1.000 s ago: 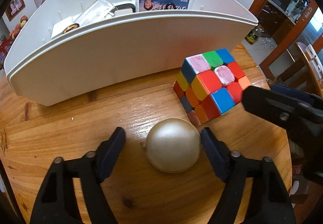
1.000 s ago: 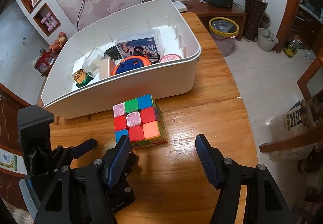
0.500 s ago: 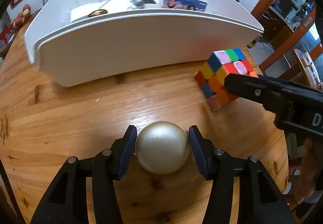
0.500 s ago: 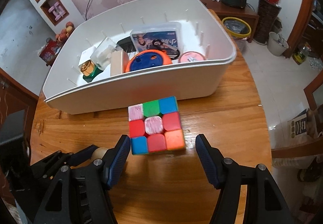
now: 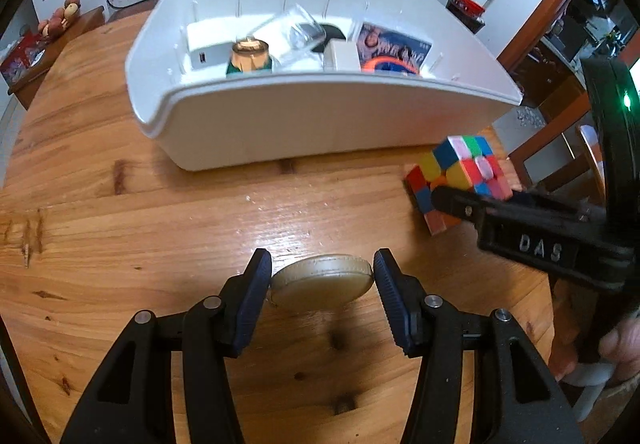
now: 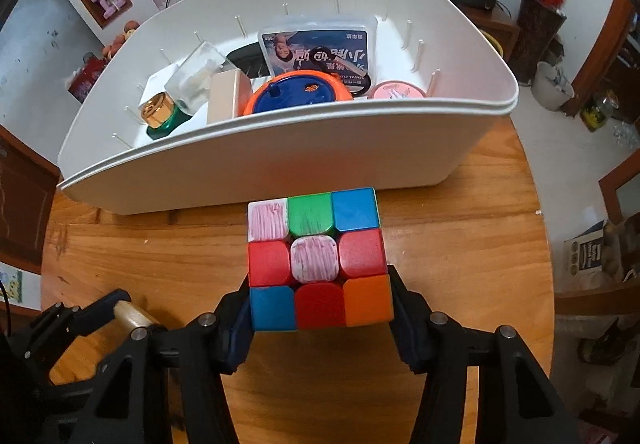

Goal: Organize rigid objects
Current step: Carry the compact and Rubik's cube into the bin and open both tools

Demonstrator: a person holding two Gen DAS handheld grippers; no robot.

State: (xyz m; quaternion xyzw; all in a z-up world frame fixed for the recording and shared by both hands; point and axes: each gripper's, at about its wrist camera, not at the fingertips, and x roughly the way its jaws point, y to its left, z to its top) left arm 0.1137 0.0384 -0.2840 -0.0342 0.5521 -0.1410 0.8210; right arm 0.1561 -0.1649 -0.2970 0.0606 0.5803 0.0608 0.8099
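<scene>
**Both grippers clamped on their pieces in front of the bin**

Nearest the left wrist camera, the left gripper [image 5: 322,278] has its two dark fingers [image 5: 252,300] pressed against either side of a round gold case [image 5: 322,282], which shows edge-on and tilted, lifted just off the wooden bench [image 5: 120,244]; a dark shadow lies on the wood under it. The left fingers have just been closing, and the case sits gripped between them.

In the right wrist view, the right gripper [image 6: 320,308] is clenched on the puzzle cube [image 6: 318,260]: the fingers [image 6: 408,320] press on the lower side faces of the cube and have just been closing onto it. The cube's top face shows red, blue, orange, green and two scribbled pink-white squares. From the left camera the same cube [image 5: 460,176] appears to the right, tilted, with the right gripper's black finger across its lower edge. Part of a person's hand [image 5: 616,348] shows at the far right edge.

Beyond both pieces stands the white bin [image 6: 280,164], its near wall just behind the cube. Inside it lie a gold-capped green bottle [image 6: 160,116], a clear plastic box [image 6: 200,76], a beige block [image 6: 228,96], an orange-rimmed blue round toy [image 6: 296,96], a printed plastic case [image 6: 320,48] and a pink lid [image 6: 396,90].

Farther off, a pink wall with sockets and a white shelf unit are visible.
</scene>
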